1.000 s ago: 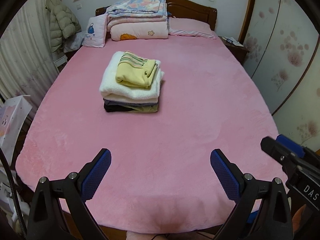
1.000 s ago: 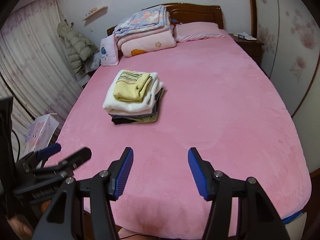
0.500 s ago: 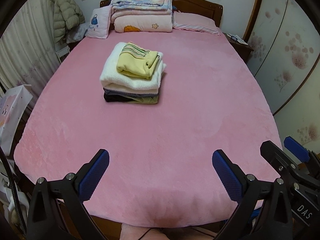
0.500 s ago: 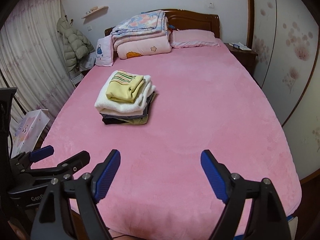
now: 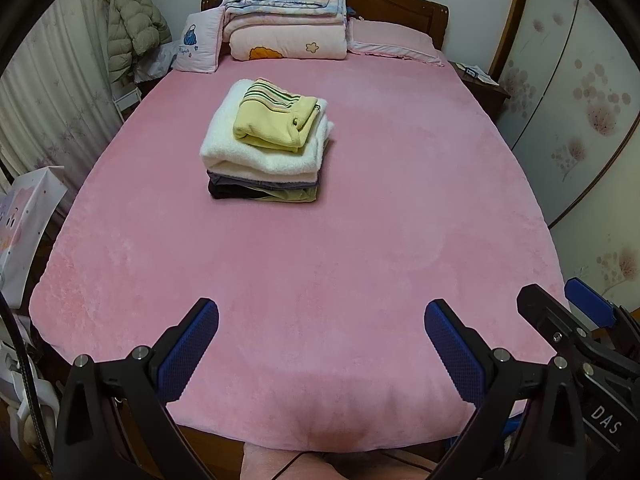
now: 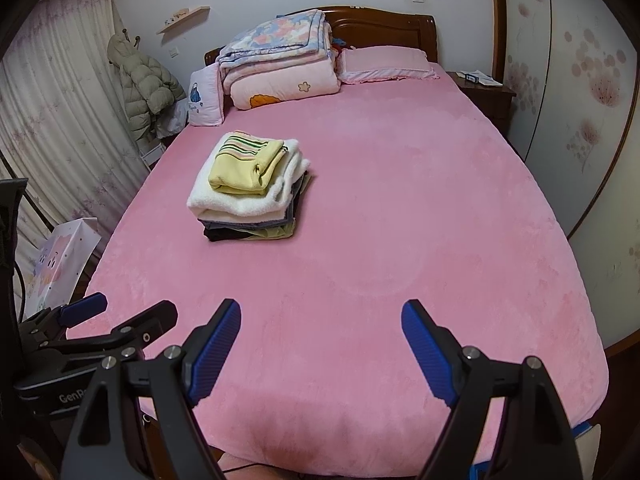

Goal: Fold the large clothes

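Topping folded stack (image 5: pixel 266 152), striped yellow garment (image 5: pixel 276 120), seemingly buttoned.

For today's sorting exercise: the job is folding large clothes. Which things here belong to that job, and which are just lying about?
Belongs to the job:
stack of folded clothes
pink bed, the folding surface
left hand-held gripper, open
right hand-held gripper, open

Just lying about:
folded quilts
pink pillow
puffer jacket
gift bag
nightstand
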The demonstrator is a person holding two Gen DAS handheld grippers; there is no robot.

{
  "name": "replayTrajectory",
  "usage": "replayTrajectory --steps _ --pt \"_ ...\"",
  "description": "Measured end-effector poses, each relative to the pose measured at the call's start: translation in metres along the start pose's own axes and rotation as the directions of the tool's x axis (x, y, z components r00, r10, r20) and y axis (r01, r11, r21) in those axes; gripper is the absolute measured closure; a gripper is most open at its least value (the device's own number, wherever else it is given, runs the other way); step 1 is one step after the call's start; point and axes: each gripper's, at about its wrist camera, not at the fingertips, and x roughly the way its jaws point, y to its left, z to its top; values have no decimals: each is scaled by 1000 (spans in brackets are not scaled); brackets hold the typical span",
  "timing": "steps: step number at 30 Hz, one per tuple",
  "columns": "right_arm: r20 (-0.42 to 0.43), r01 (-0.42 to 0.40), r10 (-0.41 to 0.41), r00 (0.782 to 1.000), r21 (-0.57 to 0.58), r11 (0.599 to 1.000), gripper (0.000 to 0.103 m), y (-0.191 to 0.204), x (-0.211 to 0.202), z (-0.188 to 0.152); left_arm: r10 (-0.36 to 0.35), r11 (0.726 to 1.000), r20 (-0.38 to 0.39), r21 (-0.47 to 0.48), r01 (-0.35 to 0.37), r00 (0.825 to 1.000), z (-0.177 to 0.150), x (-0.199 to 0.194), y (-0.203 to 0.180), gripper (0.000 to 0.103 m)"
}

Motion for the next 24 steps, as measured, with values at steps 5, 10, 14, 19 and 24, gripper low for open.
replayTrajectory --steps 5,10,14,19,24 --pt "-6 -5 5 1000 3 1000 20 -2 2 -1 -1 1000 -7 -6 1 1000 -2 1 -1 1" --pt "-7 -9 9 1000 4 1000 20 -2 2 -3 0 1000 -10 -8 0 1000 -3 1 -1 1" --pt "-10 -9 9 1000 5 1000 20 -2 3 -3 2 1000 -13 -7 -2 1000 -3 1 -2 1" --pt "-13 -7 7 1000 4 1000 20 -2 4 -6 5 1000 -21 -8 -5 1000 -3 2 -1 1" --pt "-8 -8 8 1000 -3 1000 20 -1 6 -10 9 1000 -22 -9 -9 1000 -2 2 -2 1"
